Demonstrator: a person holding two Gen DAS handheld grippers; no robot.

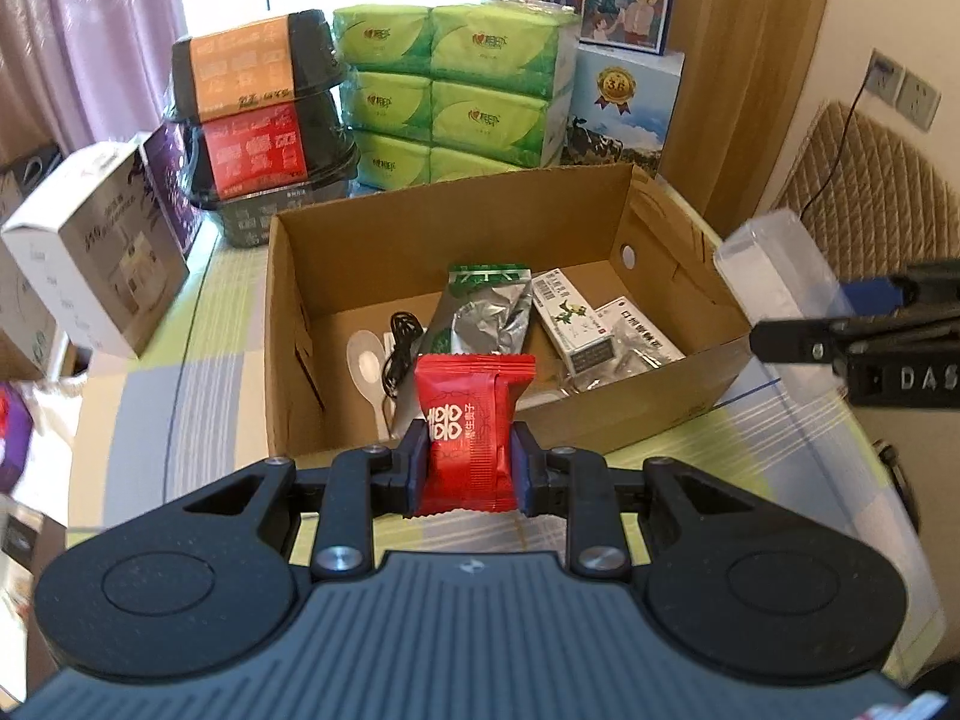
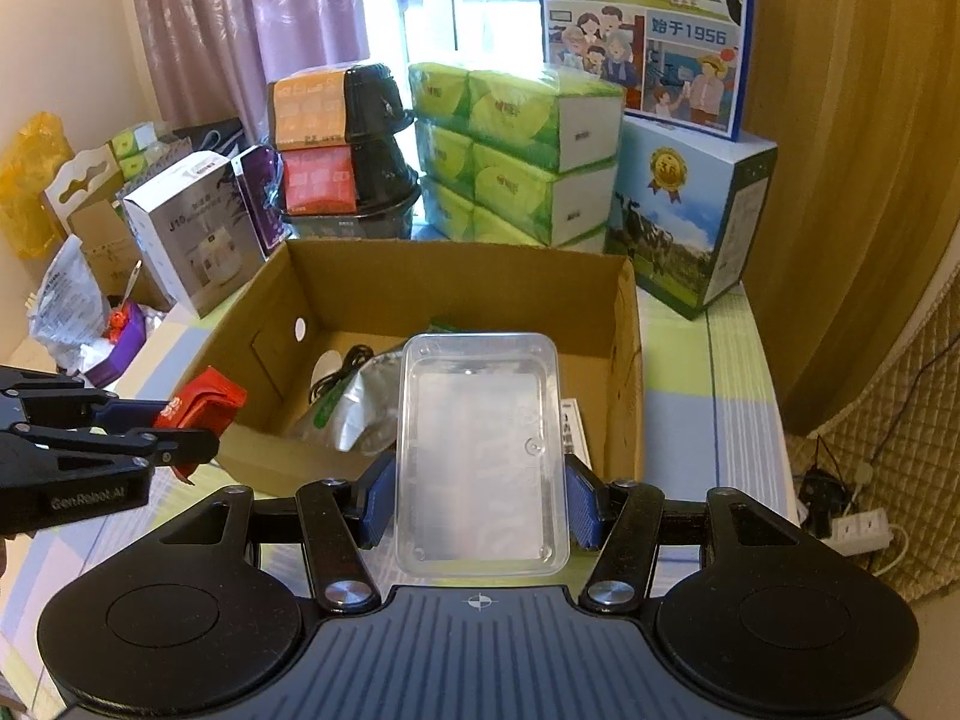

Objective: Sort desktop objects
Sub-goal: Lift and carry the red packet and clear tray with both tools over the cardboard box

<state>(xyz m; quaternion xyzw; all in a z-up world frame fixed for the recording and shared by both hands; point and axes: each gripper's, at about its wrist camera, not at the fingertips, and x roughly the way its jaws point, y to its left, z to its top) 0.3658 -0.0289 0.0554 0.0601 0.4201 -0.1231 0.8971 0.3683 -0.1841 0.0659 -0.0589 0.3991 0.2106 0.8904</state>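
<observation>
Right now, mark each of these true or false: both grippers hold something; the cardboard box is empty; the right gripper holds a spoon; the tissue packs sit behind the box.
1. Both grippers hold something. True: the left gripper clamps a red packet, the right gripper a clear plastic box.
2. The cardboard box is empty. False: it holds a white spoon, a black cable, a foil pouch and medicine boxes.
3. The right gripper holds a spoon. False: the clear plastic box.
4. The green tissue packs sit behind the box. True.
</observation>
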